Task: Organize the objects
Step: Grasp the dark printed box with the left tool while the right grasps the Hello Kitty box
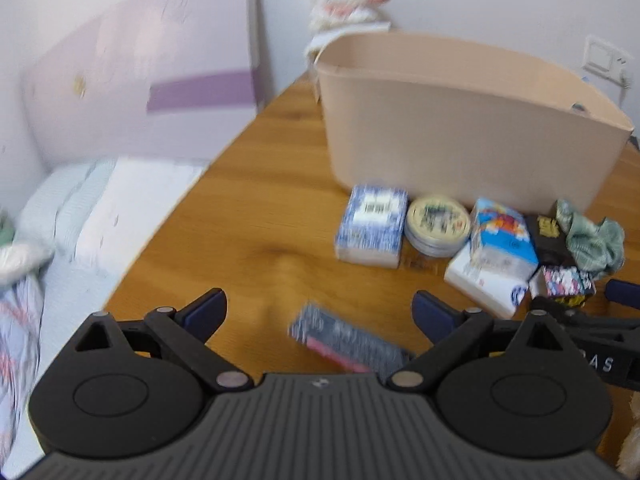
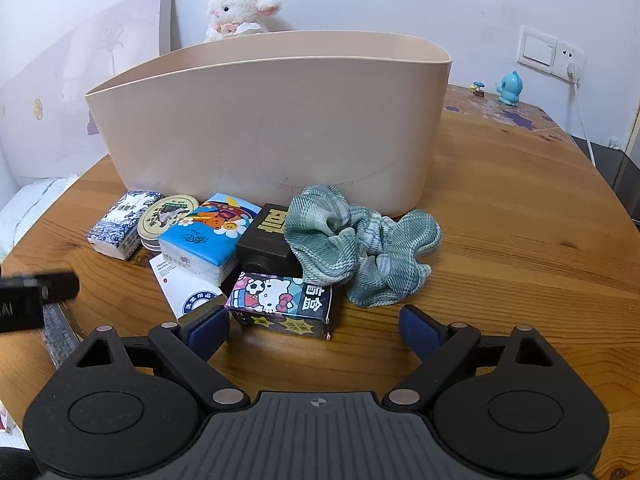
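Observation:
A beige bin (image 2: 272, 120) stands on the wooden table (image 2: 520, 248); it also shows in the left wrist view (image 1: 460, 128). In front of it lie a blue-white tissue pack (image 2: 120, 228), a round tin (image 2: 166, 216), a blue cartoon tissue pack (image 2: 208, 240), a black box (image 2: 268, 240), a green cloth (image 2: 360, 248) and a Hello Kitty box (image 2: 280, 304). My right gripper (image 2: 314, 330) is open just in front of the Hello Kitty box. My left gripper (image 1: 320, 314) is open over a dark patterned box (image 1: 348, 340).
A plush lamb (image 2: 240, 8) sits behind the bin. A blue figurine (image 2: 509, 89) stands at the table's far right, near a wall socket and cable. A bed (image 1: 100, 216) lies beyond the table's left edge. A white card (image 2: 188, 292) lies under the packs.

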The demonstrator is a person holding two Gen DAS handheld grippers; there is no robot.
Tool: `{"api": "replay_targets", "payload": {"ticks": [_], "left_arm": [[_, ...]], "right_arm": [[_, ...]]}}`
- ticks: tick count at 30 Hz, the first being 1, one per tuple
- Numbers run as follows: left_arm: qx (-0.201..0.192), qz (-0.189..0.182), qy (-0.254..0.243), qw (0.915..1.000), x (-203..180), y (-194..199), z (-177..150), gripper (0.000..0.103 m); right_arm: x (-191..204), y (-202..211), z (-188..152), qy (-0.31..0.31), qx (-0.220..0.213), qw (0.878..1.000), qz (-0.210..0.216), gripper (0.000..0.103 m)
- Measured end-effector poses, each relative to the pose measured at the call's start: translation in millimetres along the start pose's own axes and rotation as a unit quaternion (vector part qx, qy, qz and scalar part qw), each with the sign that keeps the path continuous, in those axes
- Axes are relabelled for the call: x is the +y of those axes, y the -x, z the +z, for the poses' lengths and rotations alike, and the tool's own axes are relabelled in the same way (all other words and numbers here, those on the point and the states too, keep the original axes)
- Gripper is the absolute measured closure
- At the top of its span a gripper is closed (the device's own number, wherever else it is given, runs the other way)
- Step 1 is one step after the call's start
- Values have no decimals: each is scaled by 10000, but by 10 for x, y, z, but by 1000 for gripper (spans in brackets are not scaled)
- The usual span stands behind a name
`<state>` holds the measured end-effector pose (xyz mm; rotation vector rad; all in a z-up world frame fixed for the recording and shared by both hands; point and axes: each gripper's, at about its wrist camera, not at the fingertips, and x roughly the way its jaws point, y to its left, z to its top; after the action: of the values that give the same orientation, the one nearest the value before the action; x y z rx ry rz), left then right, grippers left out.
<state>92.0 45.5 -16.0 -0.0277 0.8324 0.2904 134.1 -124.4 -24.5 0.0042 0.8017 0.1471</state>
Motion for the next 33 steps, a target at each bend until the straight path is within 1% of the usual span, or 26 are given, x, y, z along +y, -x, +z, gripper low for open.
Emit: {"api": "replay_targets", "payload": {"ticks": [2,5,6,8,10,13,15,16,17,18,19,21,24,26,28,29,30,33], "left_arm": [[366,-59,209,9991,21,-69,-46,4],[687,-138,366,9969,30,-152,-107,4],[740,-175,392,9963,29,-174,-126,4],[704,-179,353,9967,-7,-178,-130,4],[641,-274,267,9972,-55,-181,-122,6],[491,-404,132,9979,-113,-185,-123,15],[419,-491,50,9979,-127,-168,-120,24],[397,-521,20,9979,-132,-160,-120,26],[376,-551,2,9978,-148,-156,-117,32],[352,-569,-4,9978,-163,-151,-117,40],[333,-592,-13,9977,-165,-143,-120,42],[315,-658,-24,9973,-131,-150,-115,51],[296,-736,-59,9968,-105,-149,-124,58],[292,-884,-37,9956,-74,-136,-135,58],[310,-999,12,9945,-46,-123,-143,55],[331,-1028,42,9941,-38,-117,-149,46],[369,-1025,75,9940,-30,-118,-154,34],[378,-953,61,9947,-26,-106,-192,33]], "right_arm": [[-2,12,-15,29,-4,10000,23,10],[-22,18,-19,46,-18,10000,72,9],[-28,7,-10,45,-27,10000,80,9],[-20,-11,3,53,-53,10000,59,9],[-8,-23,12,78,-122,9999,12,17],[-5,-21,5,95,-199,9998,-9,26],[-23,-8,-2,83,-242,9997,-37,31],[-38,-1,-2,59,-249,9997,-40,34],[-54,5,1,35,-257,9997,-48,36],[-64,14,-1,31,-268,9996,-54,42],[-70,25,-4,39,-273,9996,-61,47],[-86,42,-8,47,-270,9996,-52,53],[-116,87,-33,31,-241,9997,52,53],[-123,115,-53,46,-223,9997,90,53],[-127,140,-75,68,-212,9997,100,53],[-130,150,-82,67,-209,9997,100,53],[-136,159,-86,52,-208,9997,104,53],[-146,174,-95,36,-194,9997,117,53]]}}
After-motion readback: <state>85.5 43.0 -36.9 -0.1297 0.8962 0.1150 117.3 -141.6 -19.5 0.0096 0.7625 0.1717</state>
